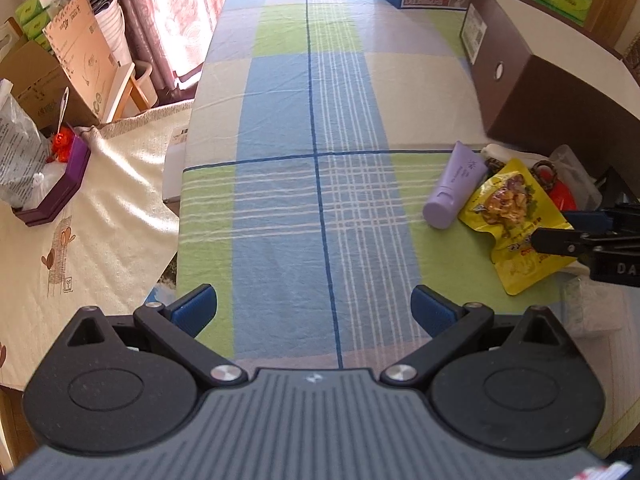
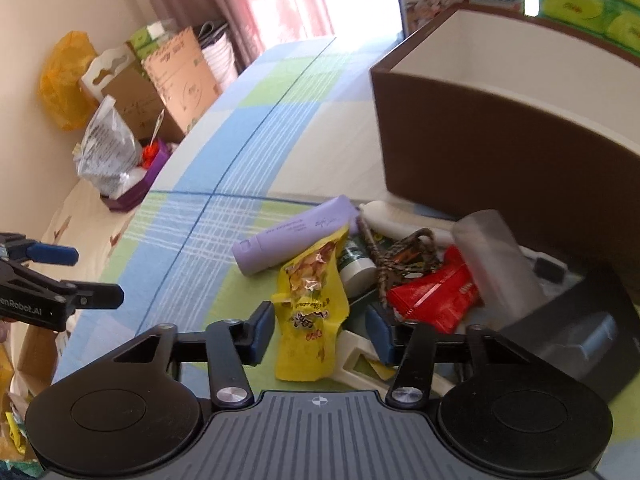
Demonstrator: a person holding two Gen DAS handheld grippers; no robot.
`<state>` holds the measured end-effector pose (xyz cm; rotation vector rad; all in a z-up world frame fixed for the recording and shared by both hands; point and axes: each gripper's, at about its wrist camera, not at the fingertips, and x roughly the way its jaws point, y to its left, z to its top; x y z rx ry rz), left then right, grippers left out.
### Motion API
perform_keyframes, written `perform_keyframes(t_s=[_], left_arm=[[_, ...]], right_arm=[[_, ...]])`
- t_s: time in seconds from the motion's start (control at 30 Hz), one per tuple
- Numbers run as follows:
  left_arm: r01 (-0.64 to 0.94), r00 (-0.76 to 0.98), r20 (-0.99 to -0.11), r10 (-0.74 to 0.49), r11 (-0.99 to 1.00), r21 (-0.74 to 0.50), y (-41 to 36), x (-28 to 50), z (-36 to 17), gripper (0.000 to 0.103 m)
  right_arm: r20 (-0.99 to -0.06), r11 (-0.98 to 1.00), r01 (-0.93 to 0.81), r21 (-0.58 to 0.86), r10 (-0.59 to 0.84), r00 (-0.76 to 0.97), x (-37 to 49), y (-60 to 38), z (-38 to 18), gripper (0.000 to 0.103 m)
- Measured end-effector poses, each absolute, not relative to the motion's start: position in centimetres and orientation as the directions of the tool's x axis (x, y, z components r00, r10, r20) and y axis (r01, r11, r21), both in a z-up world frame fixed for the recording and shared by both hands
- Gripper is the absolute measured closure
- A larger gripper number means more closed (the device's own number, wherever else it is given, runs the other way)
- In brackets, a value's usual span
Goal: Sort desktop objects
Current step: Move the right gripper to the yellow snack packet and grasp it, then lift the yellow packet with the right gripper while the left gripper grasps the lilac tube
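A yellow snack pouch [image 2: 310, 316] [image 1: 516, 216] lies on the checked tablecloth [image 1: 312, 160] at the near edge of a heap. My right gripper [image 2: 320, 334] [image 1: 570, 229] is open, one blue pad on each side of the pouch's lower half. A lilac tube [image 2: 296, 240] [image 1: 454, 192] lies just left of the pouch. Behind it are a red packet [image 2: 436, 296], a braided cord [image 2: 404, 256], a white tube [image 2: 396, 216] and a green-labelled jar [image 2: 356, 268]. My left gripper [image 1: 314, 308] [image 2: 88, 274] hovers open over bare cloth, well left of the heap, holding nothing.
A large brown box [image 2: 480, 152] [image 1: 560, 96] with a pale inside stands open behind the heap. A black box [image 2: 580, 328] and a clear plastic piece [image 2: 492, 248] lie at the right. Off the table's left edge are a purple box [image 1: 60, 188] and cardboard cartons [image 1: 80, 52].
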<state>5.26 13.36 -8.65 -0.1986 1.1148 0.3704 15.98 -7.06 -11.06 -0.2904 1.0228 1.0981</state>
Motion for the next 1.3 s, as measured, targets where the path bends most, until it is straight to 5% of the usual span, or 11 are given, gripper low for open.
perform_keyframes(t_s=[0.17, 0.33, 0.8, 1.2, 1.3], left_arm=[[-0.396, 0.374, -0.907, 0.192, 0.918, 0.031, 13.6, 5.5, -8.9, 0.001], [-0.395, 0.371, -0.91, 0.187, 0.918, 0.028, 13.3, 5.7, -9.0, 0.001], [-0.207, 0.459, -0.882, 0.108, 0.978, 0.012, 10.4, 10.1, -9.3, 0.002], [0.096, 0.478, -0.878, -0.037, 0.995, 0.01, 8.5, 16.3, -11.7, 0.018], [0.154, 0.469, -0.882, -0.051, 0.988, 0.025, 8.2, 17.7, -12.5, 0.029]], right_arm=[[-0.815, 0.453, -0.855, 0.251, 0.576, 0.066, 15.9, -5.7, -12.2, 0.067], [-0.799, 0.429, -0.867, 0.251, 0.598, 0.064, 15.7, -5.7, -12.0, 0.085], [-0.741, 0.499, -0.835, 0.234, 0.647, 0.179, 16.3, -9.7, -7.4, 0.086], [-0.733, 0.653, -0.722, 0.228, 0.603, 0.314, 19.2, -14.4, -5.9, 0.086], [-0.733, 0.681, -0.697, 0.224, 0.589, 0.34, 19.7, -15.7, -5.4, 0.086]])
